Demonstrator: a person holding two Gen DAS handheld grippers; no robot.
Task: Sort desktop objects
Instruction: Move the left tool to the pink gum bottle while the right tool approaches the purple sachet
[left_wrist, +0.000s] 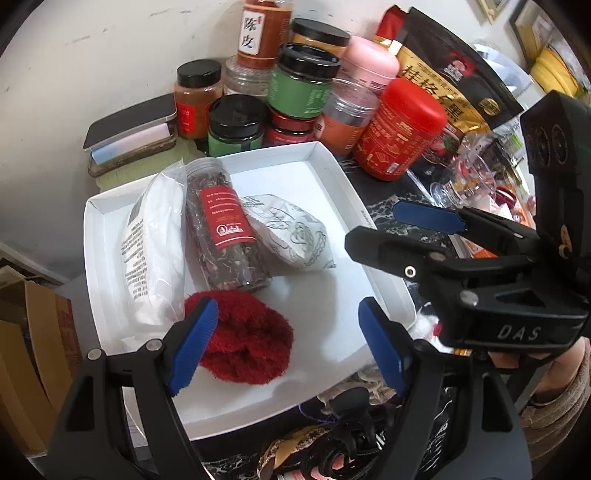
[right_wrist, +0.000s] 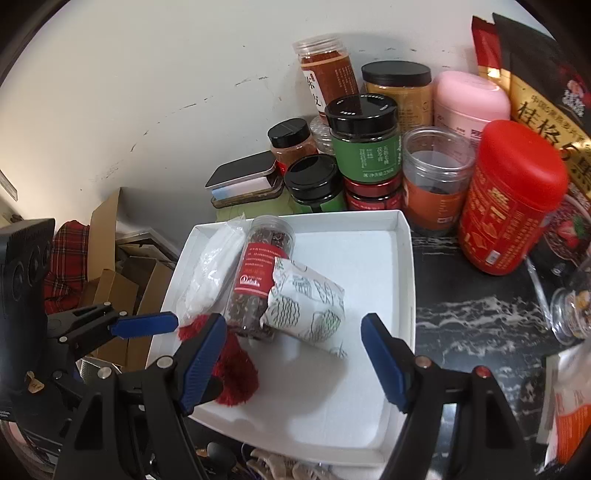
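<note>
Wall (right_wrist: 166, 92): off-white, scuffed, dark scratch marks, runs behind whole scene. Surface (right_wrist: 480, 325): black marble pattern, white veining, visible right of tray area. Cardboard boxes (right_wrist: 122, 280): brown, flattened and stacked, low at left beside surface edge; also seen in left wrist view (left_wrist: 33, 350). Plaid cloth (right_wrist: 68, 258): red tartan, bunched behind boxes. Framed pictures (left_wrist: 524, 26): upper right corner, partly cut off. Yellow item (left_wrist: 554, 70): upper right, unidentifiable. Light: even, indoor, soft shadows.

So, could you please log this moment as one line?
left gripper: open | right gripper: open | white tray: tea jar, red fluffy pad
</note>
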